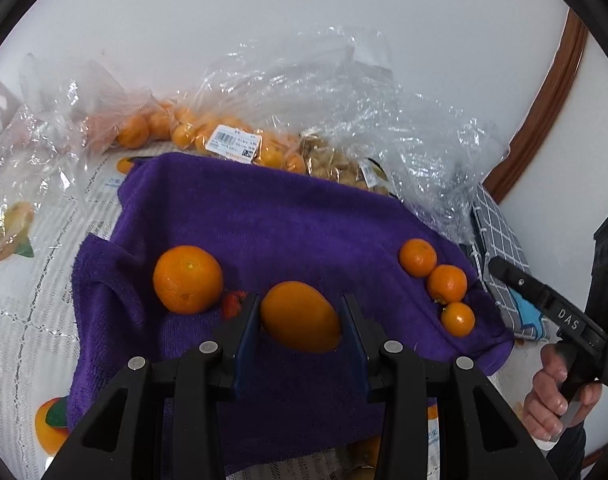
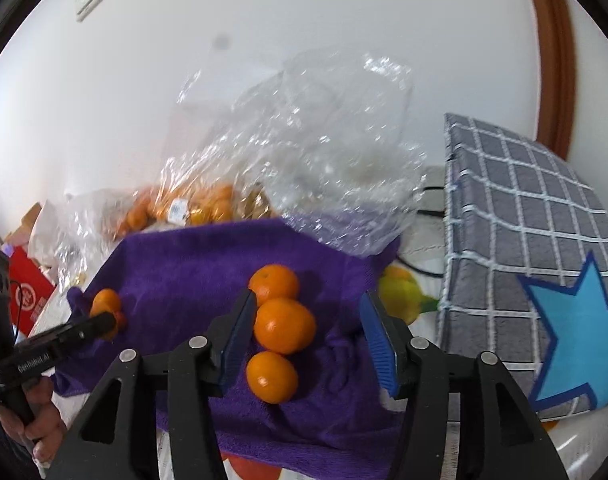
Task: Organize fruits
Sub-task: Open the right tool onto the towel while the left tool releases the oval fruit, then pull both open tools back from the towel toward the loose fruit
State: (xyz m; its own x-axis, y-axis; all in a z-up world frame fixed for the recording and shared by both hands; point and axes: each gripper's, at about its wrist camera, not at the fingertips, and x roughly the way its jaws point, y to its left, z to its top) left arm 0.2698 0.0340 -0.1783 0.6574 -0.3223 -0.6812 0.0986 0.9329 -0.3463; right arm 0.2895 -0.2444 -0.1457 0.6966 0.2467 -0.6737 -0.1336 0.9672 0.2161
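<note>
Purple towel [image 1: 263,216] spread on the table, left gripper [image 1: 299,320] clamped on an oval orange [image 1: 299,318] just above it, right gripper [image 2: 308,340] spread apart over three small mandarins [image 2: 283,326] in a touching row.

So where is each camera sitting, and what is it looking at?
Left wrist: rides on the left gripper, looking along its fingers at an orange between them; the person's right hand shows at the edge.
Right wrist: rides on the open right gripper, looking at three small oranges; the left gripper shows at its left edge.
Shared: purple towel, small oranges, plastic bags.
</note>
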